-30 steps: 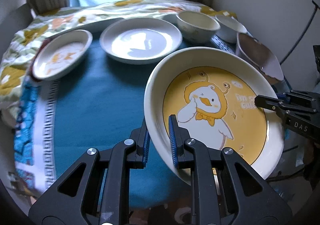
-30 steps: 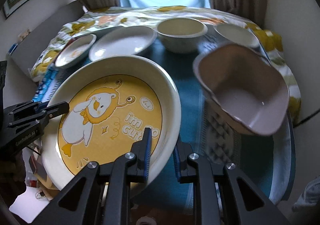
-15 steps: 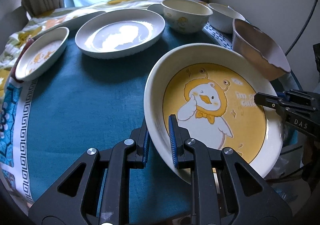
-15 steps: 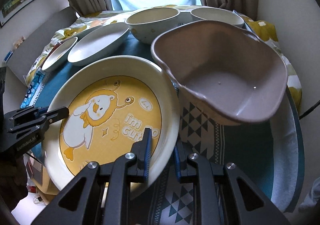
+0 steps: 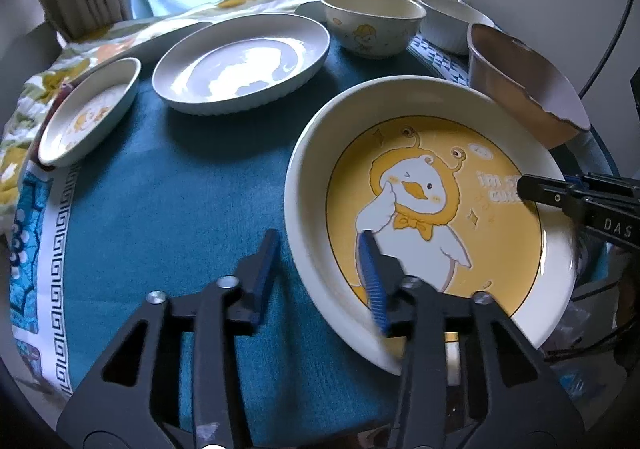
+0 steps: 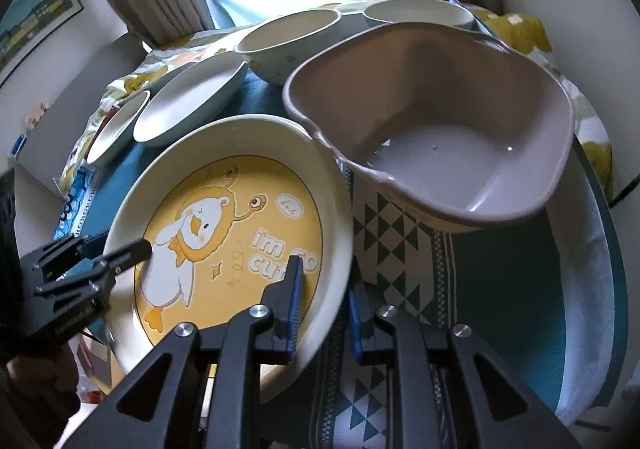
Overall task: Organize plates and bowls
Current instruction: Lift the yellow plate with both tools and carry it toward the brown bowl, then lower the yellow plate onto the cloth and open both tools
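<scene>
A large cream plate with a yellow duck picture (image 5: 432,205) lies at the near right of the teal-clothed table (image 5: 168,201); it also shows in the right wrist view (image 6: 224,217). My left gripper (image 5: 320,261) is open, its jaws spread wide astride the plate's left rim. My right gripper (image 6: 324,285) is shut on the plate's right rim. A grey-brown bowl (image 6: 432,129) stands right beside the plate, also in the left wrist view (image 5: 524,85).
A grey oval plate (image 5: 240,65), a small duck dish (image 5: 88,113), a cream duck bowl (image 5: 372,25) and a white bowl (image 5: 452,25) stand at the back. The plate overhangs the table's near edge. A wall and cable are on the right.
Both grippers carried the plate forward over the table. My left gripper's jaws have opened off the rim. The right gripper still clamps its side.
</scene>
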A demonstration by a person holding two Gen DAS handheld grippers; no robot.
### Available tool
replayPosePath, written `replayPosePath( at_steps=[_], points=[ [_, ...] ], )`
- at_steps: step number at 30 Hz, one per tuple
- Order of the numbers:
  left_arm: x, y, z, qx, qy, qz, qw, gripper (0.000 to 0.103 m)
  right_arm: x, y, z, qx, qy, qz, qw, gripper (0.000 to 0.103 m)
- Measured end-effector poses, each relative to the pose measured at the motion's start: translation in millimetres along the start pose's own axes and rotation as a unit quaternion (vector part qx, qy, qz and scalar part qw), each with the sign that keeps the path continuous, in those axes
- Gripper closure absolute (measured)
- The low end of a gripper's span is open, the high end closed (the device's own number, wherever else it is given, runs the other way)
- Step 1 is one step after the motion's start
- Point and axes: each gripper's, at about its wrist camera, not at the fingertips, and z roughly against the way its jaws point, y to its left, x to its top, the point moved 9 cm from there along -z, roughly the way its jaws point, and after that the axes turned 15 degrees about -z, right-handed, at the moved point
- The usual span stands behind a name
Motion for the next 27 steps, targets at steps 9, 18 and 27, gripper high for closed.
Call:
replayPosePath(
  at_steps=[9,18,27],
  points=[
    [0,4,23,0.008,0.002,0.002,1.0000,0.061,-2,-7,28,0.001,-0.014,-0.036,0.999,0.081],
    [24,28,140,0.052,-0.056,0.025,0.9968,0.061,13,59,140,0.030,-0.078,0.031,0.996,0.079],
    [45,101,239,0.128,-0.148,0.068,0.9783,0.000,40,137,190,0.075,-0.141,0.087,0.983,0.001]
  ],
)
